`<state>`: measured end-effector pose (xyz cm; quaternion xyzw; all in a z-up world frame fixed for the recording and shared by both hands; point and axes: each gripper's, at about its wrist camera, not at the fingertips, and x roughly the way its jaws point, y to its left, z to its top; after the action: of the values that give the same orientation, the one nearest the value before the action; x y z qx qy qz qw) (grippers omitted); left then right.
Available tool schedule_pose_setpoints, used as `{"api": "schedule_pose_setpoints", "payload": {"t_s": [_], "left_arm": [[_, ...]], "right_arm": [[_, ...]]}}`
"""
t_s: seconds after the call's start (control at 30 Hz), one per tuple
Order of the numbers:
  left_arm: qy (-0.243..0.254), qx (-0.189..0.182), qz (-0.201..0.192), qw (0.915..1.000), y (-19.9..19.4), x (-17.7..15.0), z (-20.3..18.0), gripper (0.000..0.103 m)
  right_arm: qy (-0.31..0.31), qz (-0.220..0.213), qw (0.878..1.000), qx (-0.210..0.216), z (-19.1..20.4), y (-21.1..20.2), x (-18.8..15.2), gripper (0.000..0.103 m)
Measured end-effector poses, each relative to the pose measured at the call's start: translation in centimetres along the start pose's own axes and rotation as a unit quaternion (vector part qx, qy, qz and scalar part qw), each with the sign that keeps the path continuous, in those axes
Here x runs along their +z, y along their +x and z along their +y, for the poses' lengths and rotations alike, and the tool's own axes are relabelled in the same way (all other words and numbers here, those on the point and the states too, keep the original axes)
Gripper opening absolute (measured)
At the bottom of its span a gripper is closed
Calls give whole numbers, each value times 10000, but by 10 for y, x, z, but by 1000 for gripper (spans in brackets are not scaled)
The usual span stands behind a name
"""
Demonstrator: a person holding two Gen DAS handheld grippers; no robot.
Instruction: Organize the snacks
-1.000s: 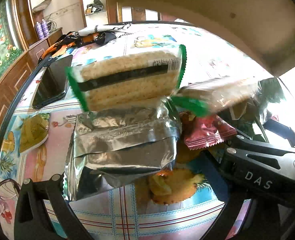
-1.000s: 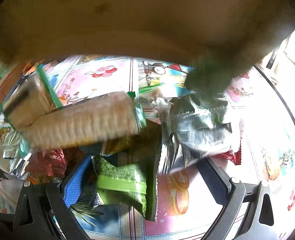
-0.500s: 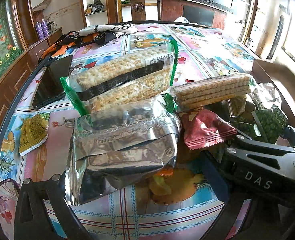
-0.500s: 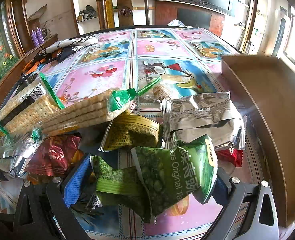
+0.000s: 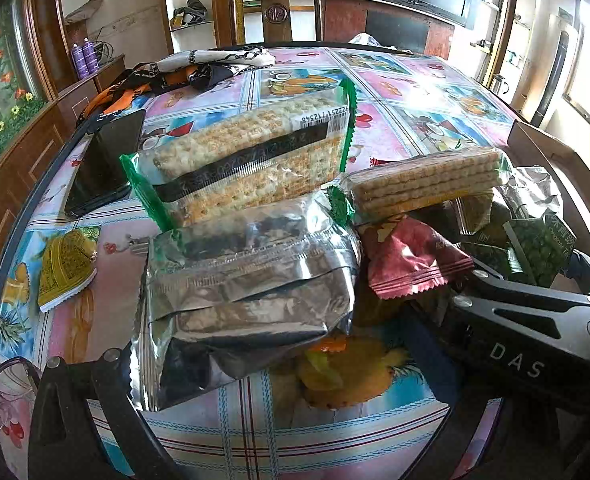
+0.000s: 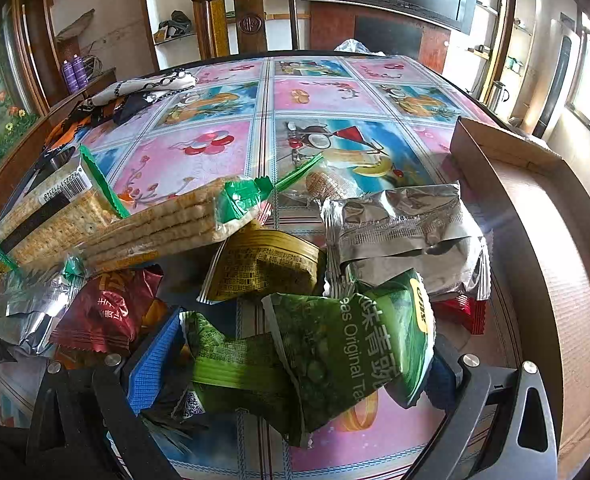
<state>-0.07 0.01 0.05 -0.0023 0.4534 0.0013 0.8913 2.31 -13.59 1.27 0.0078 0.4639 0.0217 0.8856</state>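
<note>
Snack heap on counter [image 6: 223,148]: left gripper [image 5: 279,376] spread wide around silver packet [image 5: 247,288]; right gripper [image 6: 291,364] spread wide around green pea packets [image 6: 347,344]; cardboard box [image 6: 543,216] at 3 o'clock.

A silver foil packet [image 5: 251,304] fills the centre, a cracker pack [image 5: 251,160] leaning at its 12 o'clock. A red snack bag [image 5: 411,260] lies at 3 o'clock, a yellow packet [image 5: 67,268] at 9 o'clock.

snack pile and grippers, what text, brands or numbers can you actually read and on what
"DAS": right gripper body, left wrist view.
"Original": green pea packet, beside Chinese characters.
Barcode digits on cracker pack: too small to be sure.
Yellow packet print: too small.
Red packet: Chinese characters only.
</note>
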Motion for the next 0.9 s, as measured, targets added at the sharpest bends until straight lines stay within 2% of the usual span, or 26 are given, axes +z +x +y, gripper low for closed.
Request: {"api": "schedule_pose_setpoints", "payload": {"t_s": [0.23, 0.3, 0.4, 0.5, 0.63, 0.67, 0.7, 0.73, 0.8, 0.9], "left_arm": [[4, 11, 15, 10000, 0, 0, 0, 103], [-18, 38, 123, 9999, -3, -2, -1, 103], [41, 46, 397, 9992, -11, -6, -3, 103], [171, -48, 462, 9988, -22, -12, -1, 103], [-92, -329, 462, 9983, -42, -14, 12, 103], [-161, -376, 427, 9982, -50, -13, 17, 103], [-207, -393, 376, 9983, -57, -11, 22, 102], [-257, -423, 333, 9982, -62, -9, 26, 102], [-496, -530, 243, 9971, -75, -1, 44, 101], [-1002, -556, 278, 9930, -82, 15, 79, 94]], "right_arm": [[16, 5, 10000, -37, 1, -1, 1, 102], [8, 26, 10000, -43, 0, -1, -1, 102], [-455, 468, 9974, 292, -2, 0, 3, 103], [-866, 810, 9911, 610, -5, 1, 3, 103], [-786, 1122, 9870, 841, -21, -6, -3, 101], [-705, 1202, 9853, 984, -26, -11, -5, 95], [-609, 1229, 9832, 1201, -31, -18, -6, 89], [-563, 1207, 9818, 1351, -36, -25, -7, 87], [-553, 1167, 9796, 1543, -42, -39, -9, 87], [-441, 1090, 9762, 1821, -49, -56, -10, 84]]}}
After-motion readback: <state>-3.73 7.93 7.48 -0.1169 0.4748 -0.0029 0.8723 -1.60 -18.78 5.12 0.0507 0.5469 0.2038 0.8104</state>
